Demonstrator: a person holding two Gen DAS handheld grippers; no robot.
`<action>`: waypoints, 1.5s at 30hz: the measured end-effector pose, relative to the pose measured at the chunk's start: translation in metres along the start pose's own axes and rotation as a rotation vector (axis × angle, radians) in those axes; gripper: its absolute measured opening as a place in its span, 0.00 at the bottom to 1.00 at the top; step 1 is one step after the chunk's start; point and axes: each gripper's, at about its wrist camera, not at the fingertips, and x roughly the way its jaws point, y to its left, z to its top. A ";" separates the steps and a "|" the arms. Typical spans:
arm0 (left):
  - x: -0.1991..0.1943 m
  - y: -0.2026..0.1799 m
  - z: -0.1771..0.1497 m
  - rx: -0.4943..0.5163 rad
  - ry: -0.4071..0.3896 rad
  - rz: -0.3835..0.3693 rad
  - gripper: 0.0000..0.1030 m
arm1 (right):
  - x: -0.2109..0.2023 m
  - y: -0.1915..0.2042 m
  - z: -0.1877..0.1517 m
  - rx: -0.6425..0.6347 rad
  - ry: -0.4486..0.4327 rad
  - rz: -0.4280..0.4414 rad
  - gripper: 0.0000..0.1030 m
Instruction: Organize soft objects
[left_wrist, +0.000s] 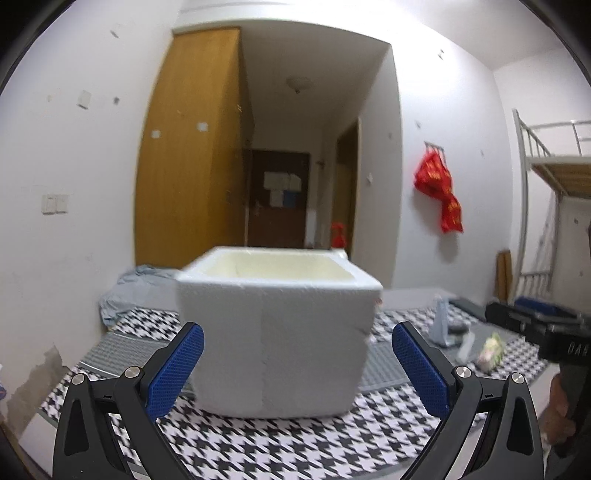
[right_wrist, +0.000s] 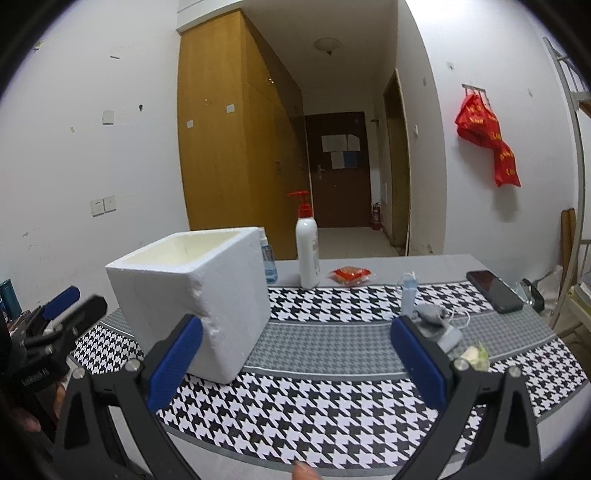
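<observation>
Both tools are spread wide with nothing in them, left tool (left_wrist: 297, 363) right up against the white foam box (left_wrist: 277, 332). Right tool (right_wrist: 297, 360) hovers over the houndstooth table (right_wrist: 332, 406); further back-right, gray sock (right_wrist: 430, 314), blue mask (right_wrist: 408, 291).

White foam box (right_wrist: 192, 295) with cream inside, black-and-white houndstooth cloth (right_wrist: 332, 413) with grey bands, blue gripper pads (right_wrist: 173, 365), white pump bottle (right_wrist: 307, 251) with red top, red packet (right_wrist: 350, 275), black phone (right_wrist: 494, 290), red hanging cloth (right_wrist: 487, 142)

A white foam box (right_wrist: 192, 295) stands upright, open-topped, on the houndstooth cloth (right_wrist: 332, 406).
</observation>
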 end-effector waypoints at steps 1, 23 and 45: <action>0.002 -0.002 -0.001 -0.003 0.010 -0.006 0.99 | -0.001 -0.003 -0.001 0.005 0.001 -0.002 1.00; 0.030 -0.090 -0.002 0.109 0.059 -0.257 0.99 | -0.041 -0.086 -0.019 0.114 0.014 -0.212 1.00; 0.079 -0.142 -0.006 0.208 0.172 -0.358 0.99 | -0.032 -0.139 -0.038 0.180 0.107 -0.262 1.00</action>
